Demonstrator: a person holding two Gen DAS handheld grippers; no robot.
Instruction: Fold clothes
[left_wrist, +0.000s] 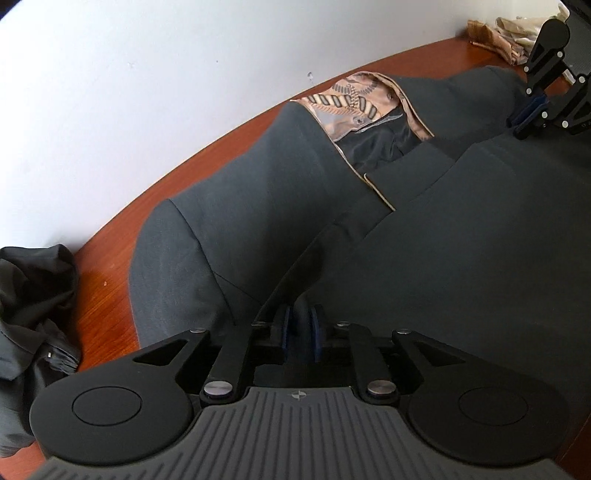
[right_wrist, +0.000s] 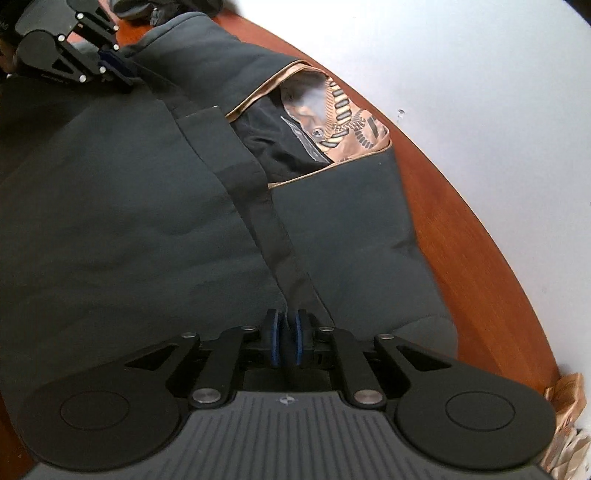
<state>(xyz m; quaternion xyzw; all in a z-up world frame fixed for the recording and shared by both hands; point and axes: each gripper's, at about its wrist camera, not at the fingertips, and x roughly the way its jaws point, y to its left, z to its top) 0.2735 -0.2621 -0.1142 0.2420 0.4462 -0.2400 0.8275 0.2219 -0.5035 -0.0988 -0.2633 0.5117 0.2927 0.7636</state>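
Observation:
Dark grey trousers (left_wrist: 443, 258) (right_wrist: 129, 203) lie spread on a reddish wooden table (left_wrist: 110, 266) (right_wrist: 465, 240). Their waistband is folded open, showing tan patterned lining (left_wrist: 351, 99) (right_wrist: 347, 125). My left gripper (left_wrist: 302, 317) points down onto the cloth. Its blue pads stand slightly apart, with a ridge of the fabric between them. My right gripper (right_wrist: 287, 325) stands the same way over a dark seam strip, its pads narrowly apart around a fold. Each gripper also shows in the other's view, low on the trousers: the right gripper (left_wrist: 532, 114) and the left gripper (right_wrist: 118, 70).
A crumpled dark garment (left_wrist: 29, 306) lies on the table at the left. A heap of tan cloth (left_wrist: 498, 33) (right_wrist: 565, 406) sits at the table's far end. A white wall (left_wrist: 147, 92) runs close along the table edge behind the trousers.

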